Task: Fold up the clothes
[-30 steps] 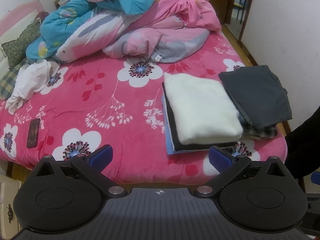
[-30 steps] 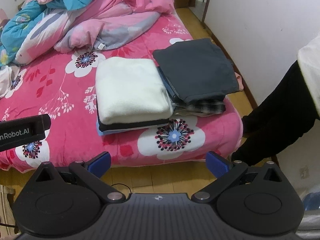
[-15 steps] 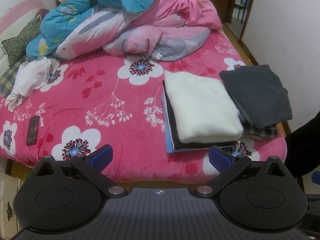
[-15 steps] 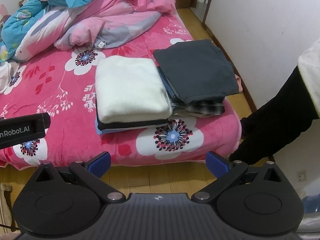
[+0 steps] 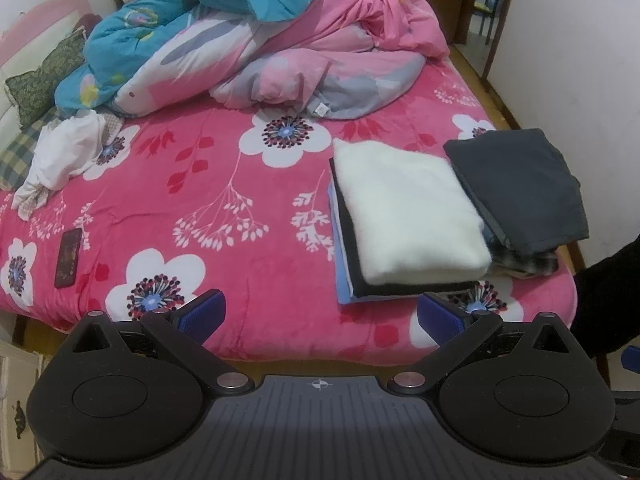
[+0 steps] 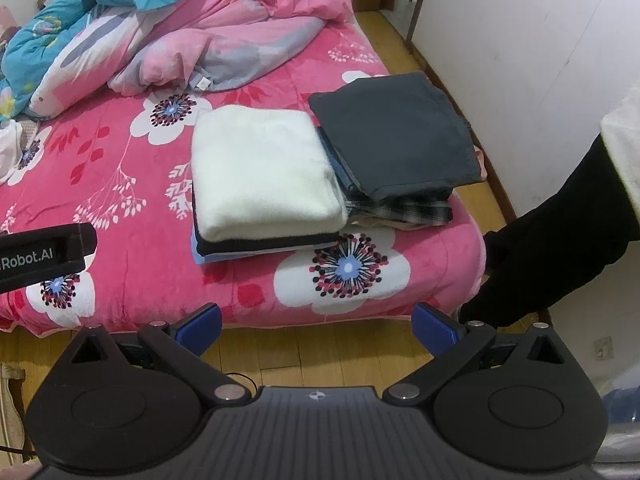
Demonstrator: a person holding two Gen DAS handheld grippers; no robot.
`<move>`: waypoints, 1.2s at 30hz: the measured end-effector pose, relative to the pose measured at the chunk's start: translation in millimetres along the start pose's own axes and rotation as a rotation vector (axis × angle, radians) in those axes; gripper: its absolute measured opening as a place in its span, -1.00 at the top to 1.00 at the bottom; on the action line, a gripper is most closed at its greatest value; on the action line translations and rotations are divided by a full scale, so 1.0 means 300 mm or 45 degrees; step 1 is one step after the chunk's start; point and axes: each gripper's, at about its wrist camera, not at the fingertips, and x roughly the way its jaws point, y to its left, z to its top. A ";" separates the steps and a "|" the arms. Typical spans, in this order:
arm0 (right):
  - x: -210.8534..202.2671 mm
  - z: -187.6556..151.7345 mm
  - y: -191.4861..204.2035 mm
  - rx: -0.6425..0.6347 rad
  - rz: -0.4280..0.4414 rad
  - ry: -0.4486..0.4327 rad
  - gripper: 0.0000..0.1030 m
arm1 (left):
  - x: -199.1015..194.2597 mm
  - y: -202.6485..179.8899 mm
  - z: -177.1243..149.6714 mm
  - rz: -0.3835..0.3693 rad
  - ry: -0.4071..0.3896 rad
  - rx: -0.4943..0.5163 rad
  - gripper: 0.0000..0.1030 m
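Hidden or cut off: the lower layers of both clothing stacks show only as thin edges; the garments' kinds cannot be told. A dark sleeve (image 6: 560, 240) enters from the right edge, and the hand at its end is too dark to make out.
Left gripper (image 5: 318, 314): fingers wide apart, nothing between them, held off the near edge of the bed (image 5: 224, 216). In the right wrist view only its black side marked "Robot.AI" pokes in at the left.
Right gripper (image 6: 316, 326): fingers wide apart, empty, over the wooden floor (image 6: 320, 344) just short of the bed edge.
Folded stacks: two, side by side at the bed's near right corner, touching.
White-topped stack (image 6: 264, 172): a fluffy white piece on top, then a black layer, then a pale blue one; three edges counted.
Grey-topped stack (image 6: 394, 132): a dark grey piece on top, a blue layer and a plaid one beneath, overhanging the corner.
Unfolded clothes: one crumpled white bundle (image 5: 64, 156) at the far left of the bed, well apart from the stacks.
Bedding: one pink and blue duvet (image 5: 260, 40) heaped at the head.
Pillows: two partly seen at the left edge.
Phone (image 5: 69, 257): one, flat on the bedspread near the left edge.
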 end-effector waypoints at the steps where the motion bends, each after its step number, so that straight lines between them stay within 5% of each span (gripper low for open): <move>1: 0.000 0.000 0.001 0.000 0.000 0.001 -1.00 | 0.000 -0.001 0.000 0.000 0.000 0.000 -1.00; 36: 0.019 0.004 -0.056 0.026 -0.031 0.015 -1.00 | 0.021 -0.074 0.008 0.005 0.029 0.044 -1.00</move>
